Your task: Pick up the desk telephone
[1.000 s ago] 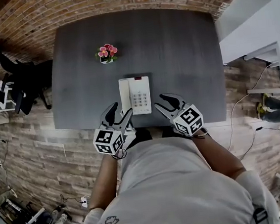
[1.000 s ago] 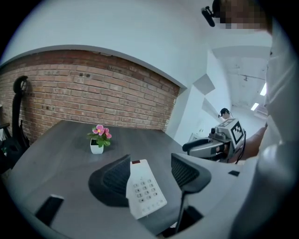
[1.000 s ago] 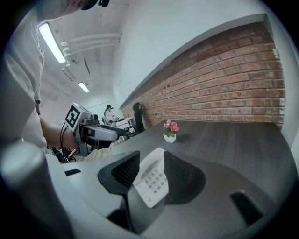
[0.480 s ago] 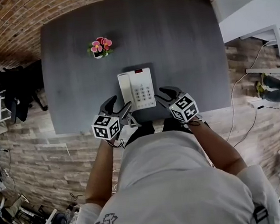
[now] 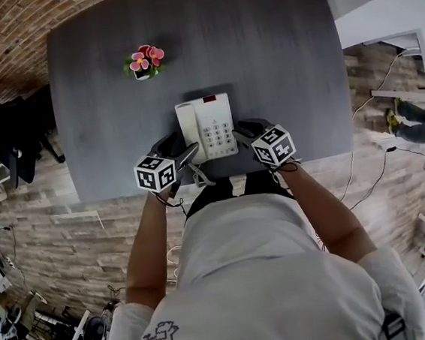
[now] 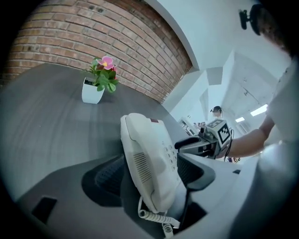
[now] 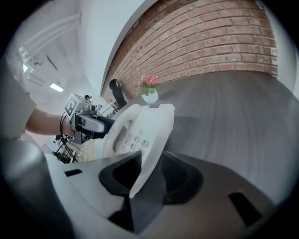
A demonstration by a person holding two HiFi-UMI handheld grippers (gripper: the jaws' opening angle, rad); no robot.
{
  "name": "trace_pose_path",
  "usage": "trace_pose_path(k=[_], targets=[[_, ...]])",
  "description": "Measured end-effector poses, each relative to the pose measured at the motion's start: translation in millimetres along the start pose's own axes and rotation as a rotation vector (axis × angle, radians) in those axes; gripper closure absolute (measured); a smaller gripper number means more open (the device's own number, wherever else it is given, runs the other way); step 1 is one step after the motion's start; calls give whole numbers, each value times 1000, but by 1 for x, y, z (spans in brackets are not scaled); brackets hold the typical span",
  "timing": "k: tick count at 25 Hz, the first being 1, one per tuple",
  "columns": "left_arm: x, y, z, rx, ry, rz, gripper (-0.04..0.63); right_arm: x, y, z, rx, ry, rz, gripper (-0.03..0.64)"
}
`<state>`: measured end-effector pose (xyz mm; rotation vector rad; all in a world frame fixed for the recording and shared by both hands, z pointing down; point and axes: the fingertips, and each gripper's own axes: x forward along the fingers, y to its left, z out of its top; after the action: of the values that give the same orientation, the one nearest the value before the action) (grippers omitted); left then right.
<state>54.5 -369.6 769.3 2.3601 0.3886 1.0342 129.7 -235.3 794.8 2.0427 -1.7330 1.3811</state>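
A small pot of pink flowers [image 5: 143, 63] stands beyond the desk telephone [image 5: 207, 128] and off to its left, well apart from it. The left tongs [image 5: 181, 147] sit at the telephone's near left corner. Their jaws are wide and have just been opening, with the handset [image 5: 186, 130] side of the telephone between them but not clamped. A coiled cord [image 6: 156, 218] hangs from that near end.

The telephone lies flat on the grey table [image 5: 276, 60], close to the near edge and about midway along it, so one pair of tongs flanks each of its near corners. Its long axis runs from the near edge toward the far edge, leaning slightly. The handset is along its left side, the keypad is on its right, and the end with the red mark points away from the person.

The right tongs [image 5: 243, 133] are at the telephone's near right corner. Their jaws are apart and have just been closing, with the thin right edge passing between them and a gap showing at the pads.
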Motion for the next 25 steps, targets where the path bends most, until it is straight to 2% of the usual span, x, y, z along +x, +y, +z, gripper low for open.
trace_pose_path(k=[8, 13, 25], targets=[[13, 9, -6, -91, 11, -68, 222, 7, 1, 1, 83, 23, 72, 471], [21, 8, -7, -127, 21, -126, 218, 10, 4, 2, 145, 43, 154, 484], [28, 4, -9, -217, 28, -237, 222, 14, 8, 1, 198, 76, 277, 510]])
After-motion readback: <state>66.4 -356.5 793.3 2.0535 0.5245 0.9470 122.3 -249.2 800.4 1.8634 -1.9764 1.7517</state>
